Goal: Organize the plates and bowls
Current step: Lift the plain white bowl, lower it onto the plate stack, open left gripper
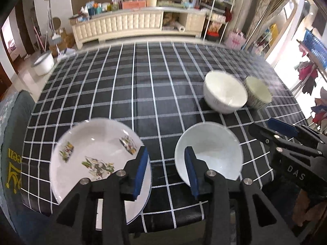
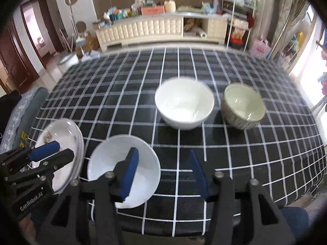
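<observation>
From the left wrist camera we see our left claw (image 1: 166, 171) hanging over the near edge of the tabletop (image 1: 143, 94), its blue pads apart and gripping nothing. Under its left pad lies a white plate with printed flower patches (image 1: 87, 159), reaching to the tabletop's near edge; under its right pad sits a plain white bowl (image 1: 212, 153), just beside the plate. Farther back to the right stand a larger white bowl (image 1: 223, 91) and a green-patterned bowl (image 1: 258, 92), very close together, though we cannot tell whether they touch. The right claw (image 1: 282, 127) enters from the right edge. From the right wrist camera our right claw (image 2: 163, 173) also stands apart and empty, its left pad over the plain white bowl (image 2: 114, 163). The plate (image 2: 65, 134) lies at far left, partly behind the left claw (image 2: 47, 153). Beyond, the larger white bowl (image 2: 184, 104) and green-patterned bowl (image 2: 243, 106) stand side by side with a narrow gap.
</observation>
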`<state>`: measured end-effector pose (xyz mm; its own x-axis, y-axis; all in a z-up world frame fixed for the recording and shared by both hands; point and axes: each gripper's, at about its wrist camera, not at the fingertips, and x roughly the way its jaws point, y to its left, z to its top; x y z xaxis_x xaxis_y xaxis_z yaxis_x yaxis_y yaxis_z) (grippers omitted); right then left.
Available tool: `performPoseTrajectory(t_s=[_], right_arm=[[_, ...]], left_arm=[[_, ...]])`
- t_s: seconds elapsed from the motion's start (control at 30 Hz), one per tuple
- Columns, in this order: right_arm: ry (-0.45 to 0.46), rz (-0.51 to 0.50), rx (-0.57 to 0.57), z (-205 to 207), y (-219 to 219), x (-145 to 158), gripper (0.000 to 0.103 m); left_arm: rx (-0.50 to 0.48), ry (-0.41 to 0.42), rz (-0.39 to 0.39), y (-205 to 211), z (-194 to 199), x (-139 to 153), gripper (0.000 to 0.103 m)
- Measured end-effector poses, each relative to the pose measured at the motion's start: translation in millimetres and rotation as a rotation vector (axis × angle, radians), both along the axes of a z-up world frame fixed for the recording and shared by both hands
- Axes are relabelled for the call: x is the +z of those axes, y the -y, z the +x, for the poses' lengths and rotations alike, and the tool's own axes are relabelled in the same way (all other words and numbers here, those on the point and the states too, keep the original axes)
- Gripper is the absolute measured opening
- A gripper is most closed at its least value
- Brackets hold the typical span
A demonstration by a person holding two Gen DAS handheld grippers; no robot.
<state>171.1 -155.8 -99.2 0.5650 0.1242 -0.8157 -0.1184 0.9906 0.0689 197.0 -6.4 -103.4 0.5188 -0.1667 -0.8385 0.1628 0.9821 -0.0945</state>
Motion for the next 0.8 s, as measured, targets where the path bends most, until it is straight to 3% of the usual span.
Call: performPoseTrajectory(t_s=[0.17,0.47,0.8], right_arm=[[0.068,-0.003,0.004,-18,4,28,0.063],[0.143,0.001,-0.007,-33,20,61,0.066],[0.151,0.003,-0.001,-13,39,77,0.066]], left_arm=[[-0.073,0.103,-0.034,9,-17,33,0.057],[-0.116,0.193,-0.031,30,-22,73,0.058],[-0.13,0.195,-0.039,50,5,83,0.058]])
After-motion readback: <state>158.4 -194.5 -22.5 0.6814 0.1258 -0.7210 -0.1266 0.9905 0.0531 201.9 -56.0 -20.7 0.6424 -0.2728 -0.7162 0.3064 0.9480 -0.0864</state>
